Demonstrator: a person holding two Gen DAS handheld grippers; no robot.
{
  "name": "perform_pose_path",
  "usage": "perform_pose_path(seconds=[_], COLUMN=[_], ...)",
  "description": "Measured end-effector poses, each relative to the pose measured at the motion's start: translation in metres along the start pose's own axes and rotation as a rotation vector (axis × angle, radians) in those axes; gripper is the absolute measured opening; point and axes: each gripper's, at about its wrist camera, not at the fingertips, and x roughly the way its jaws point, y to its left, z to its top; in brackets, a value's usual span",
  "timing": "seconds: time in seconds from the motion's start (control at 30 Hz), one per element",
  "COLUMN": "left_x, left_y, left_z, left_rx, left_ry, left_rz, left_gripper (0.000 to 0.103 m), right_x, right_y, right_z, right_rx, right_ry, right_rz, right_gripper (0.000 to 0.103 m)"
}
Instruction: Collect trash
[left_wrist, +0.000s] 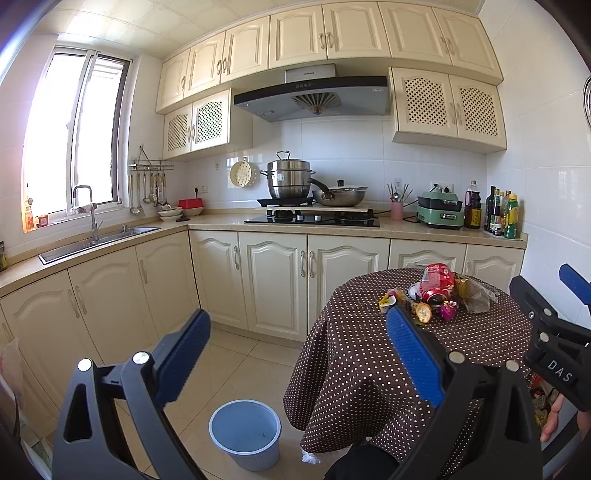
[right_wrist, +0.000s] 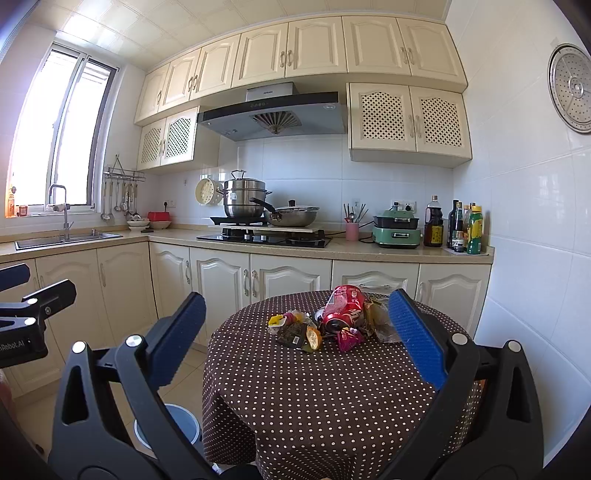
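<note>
While both grippers hang short of the table, neither holds anything. Left gripper (left_wrist: 295, 350): jaws spread wide, blue pads facing each other, floor and bin visible between them. Right gripper (right_wrist: 295, 347): likewise wide apart, with the near half of the table framed in the gap. Judgement: both are held apart in readiness for a first pick; no item has been taken up and the task is not yet begun.

Bin (left_wrist: 245, 434): pale blue, round, standing on the tiled floor just left of the table foot, mouth up. It appears empty. Its place beside the table suits a short carry from the pile.

Table (right_wrist: 314, 398): round, draped in a brown cloth with white dots that hangs down well past the edge.

Trash (right_wrist: 328, 325): one loose heap past the middle of the table top. It comprises a crushed red can (right_wrist: 341, 306) lying tilted on top, a yellow wrapper (right_wrist: 276, 320) at the left, a dark packet (right_wrist: 291, 334) and an orange piece at the near side, a purple wrapper (right_wrist: 347, 338) and a crumpled clear bag (right_wrist: 380, 325) at the right. Pieces touch and overlap; lifting one may drag another.

Beyond, against the far wall: counter, hob (right_wrist: 264, 238) with steamer and pan, hood above, a green cooker and bottles at the right, sink (left_wrist: 99, 240) at the left.

Writing: "DAS" reads on the right tool's body in the left view; part of a mark ending "Robot.AI" on the left tool in the right view. White lettering on the can and the hood badge is too small to read.
</note>
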Motion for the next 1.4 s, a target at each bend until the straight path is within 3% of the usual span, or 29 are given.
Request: perform_pose_path(seconds=[1.4], left_x=[0.002], left_y=[0.011], left_z=[0.001], left_rx=[-0.007], left_ry=[0.004], left_rz=[0.002], left_gripper=[0.094], right_x=[0.009], right_y=[0.014], right_z=[-0.005], right_rx=[-0.005], right_ry=[0.021], right_rz=[0.015], right_gripper=[0.097])
